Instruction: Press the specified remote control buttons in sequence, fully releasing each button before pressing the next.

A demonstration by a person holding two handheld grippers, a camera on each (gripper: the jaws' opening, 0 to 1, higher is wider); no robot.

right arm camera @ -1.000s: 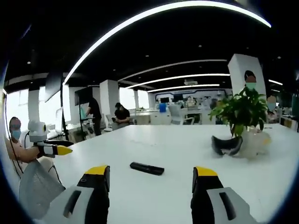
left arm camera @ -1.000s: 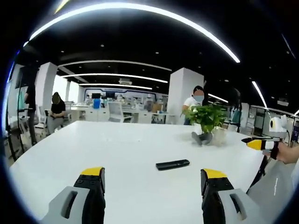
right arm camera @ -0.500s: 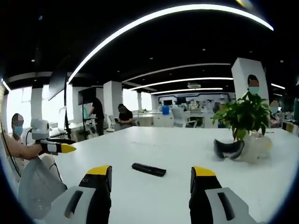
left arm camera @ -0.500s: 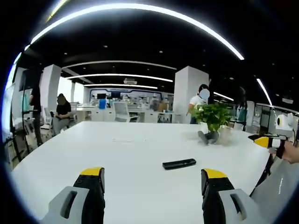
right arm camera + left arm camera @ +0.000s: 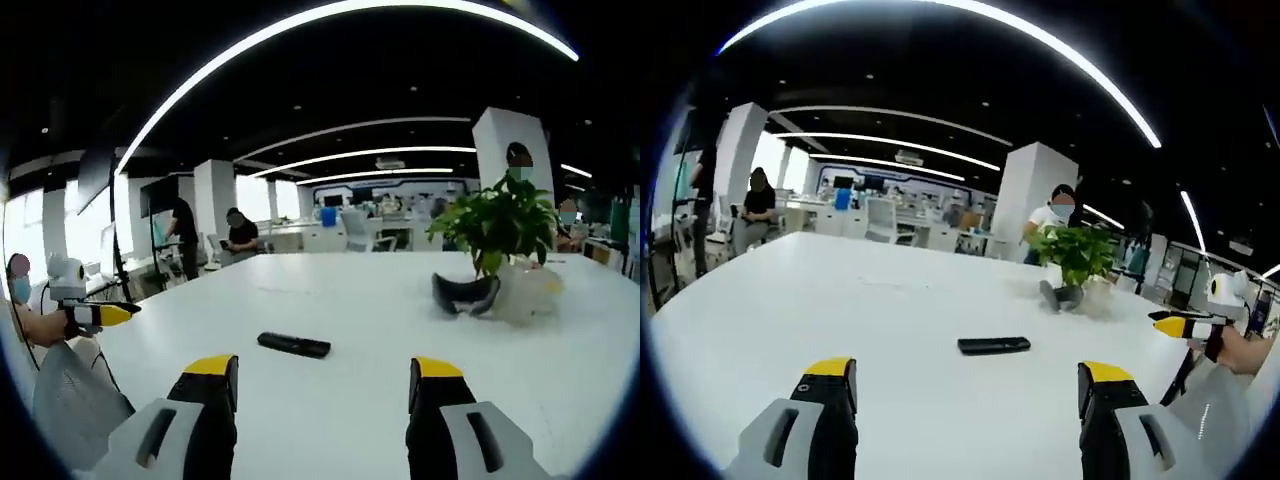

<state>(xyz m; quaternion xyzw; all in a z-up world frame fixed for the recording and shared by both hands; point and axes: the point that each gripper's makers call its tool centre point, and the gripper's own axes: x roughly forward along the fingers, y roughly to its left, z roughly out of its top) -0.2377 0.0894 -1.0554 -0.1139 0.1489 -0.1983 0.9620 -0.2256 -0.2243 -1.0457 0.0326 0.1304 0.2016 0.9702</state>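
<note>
White table (image 5: pixel 790 310) across lower frame. Potted plant (image 5: pixel 1076 255) right of centre, dark curved obj (image 5: pixel 465 293) at its base, clear bag (image 5: pixel 527 288) beside. Seated person (image 5: pixel 755 205) upper left; pillar (image 5: pixel 1025 200) centre-right bkgd.

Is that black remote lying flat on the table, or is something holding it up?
Lying flat: the remote rests alone on the white table, untouched.

The left gripper (image 5: pixel 967 385) and the right gripper (image 5: pixel 322 380) are both hovering with their yellow-tipped jaws spread wide apart and gripping nothing, each one also showing at the edge of the other's view, pinched in the person's hand (image 5: pixel 1240 349) with its tips together.
</note>
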